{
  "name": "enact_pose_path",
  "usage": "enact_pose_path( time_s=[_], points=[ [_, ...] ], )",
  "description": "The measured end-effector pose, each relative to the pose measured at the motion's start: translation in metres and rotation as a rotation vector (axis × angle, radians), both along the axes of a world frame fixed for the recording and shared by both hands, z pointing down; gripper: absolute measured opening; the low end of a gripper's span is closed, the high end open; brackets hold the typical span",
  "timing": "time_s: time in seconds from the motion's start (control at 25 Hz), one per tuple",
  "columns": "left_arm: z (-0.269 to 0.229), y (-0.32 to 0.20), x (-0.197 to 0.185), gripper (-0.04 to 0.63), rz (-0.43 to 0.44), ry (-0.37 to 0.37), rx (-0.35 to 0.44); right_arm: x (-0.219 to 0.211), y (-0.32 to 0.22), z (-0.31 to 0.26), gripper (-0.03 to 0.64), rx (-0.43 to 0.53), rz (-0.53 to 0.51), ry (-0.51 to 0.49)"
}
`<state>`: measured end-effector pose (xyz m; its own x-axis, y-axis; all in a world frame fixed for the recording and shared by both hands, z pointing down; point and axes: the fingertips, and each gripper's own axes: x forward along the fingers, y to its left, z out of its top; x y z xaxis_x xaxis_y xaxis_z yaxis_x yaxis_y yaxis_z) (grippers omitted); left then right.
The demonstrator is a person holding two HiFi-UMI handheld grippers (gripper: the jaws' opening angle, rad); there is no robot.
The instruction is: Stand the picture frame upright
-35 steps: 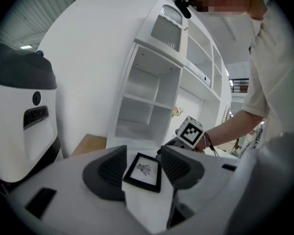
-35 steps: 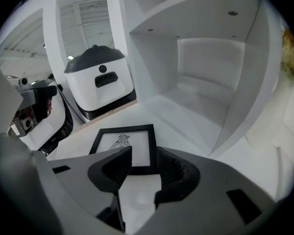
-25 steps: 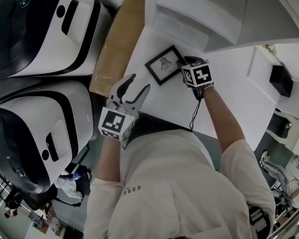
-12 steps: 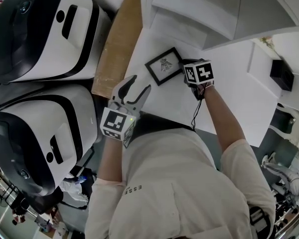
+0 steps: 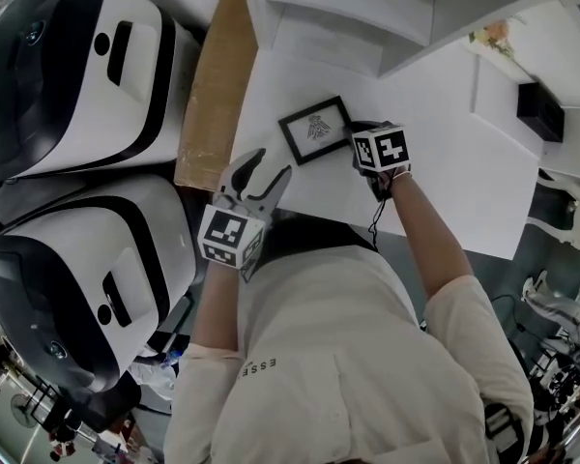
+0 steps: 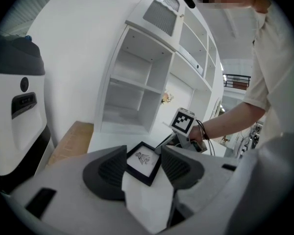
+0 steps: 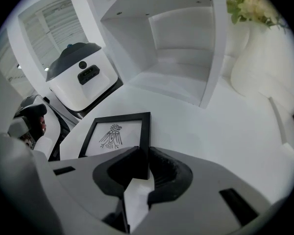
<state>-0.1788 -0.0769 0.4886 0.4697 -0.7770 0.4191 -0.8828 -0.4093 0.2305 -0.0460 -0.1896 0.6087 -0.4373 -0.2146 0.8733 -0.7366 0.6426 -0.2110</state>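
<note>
The frame [image 5: 315, 130] is lying face up on the white table [image 5: 445, 162], in the upper middle of the head view, showing a black drawing [image 7: 111, 136] of a bird and no writing. The right gripper [image 5: 352, 130] is gripping it. Its jaws have just been closing, and in the right gripper view [image 7: 146, 168] the pads are pressing on the frame's black border at the lower right corner.

The left gripper [image 5: 271, 165] is hovering lower left of the frame, over the table's near edge. Its jaws are standing apart with nothing between them, and the frame is showing beyond them [image 6: 144, 173].

Bare table is stretching to the right of the frame and above it in the head view, as far as the white shelf [image 5: 367, 17]. On the left, a brown board [image 5: 211, 85] is running along the table's edge near the frame, with two big white machines [image 5: 68, 66] beyond it.

Against a second ago, the frame and both grippers are sitting in much the same places relative to each other, though the whole view has shifted a little.

On the shirt [image 5: 256, 365] the letters "ESSE" are reading clearly; the rest is folding out of sight.
</note>
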Motion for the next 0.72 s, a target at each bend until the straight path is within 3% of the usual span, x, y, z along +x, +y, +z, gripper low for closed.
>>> enact_pose_path(
  time_s=[0.72],
  points=[
    [0.006, 0.063, 0.041, 0.202, 0.186, -0.012, -0.021, 0.063, 0.077, -0.001, 0.081, 0.015, 0.242, 0.018]
  ],
)
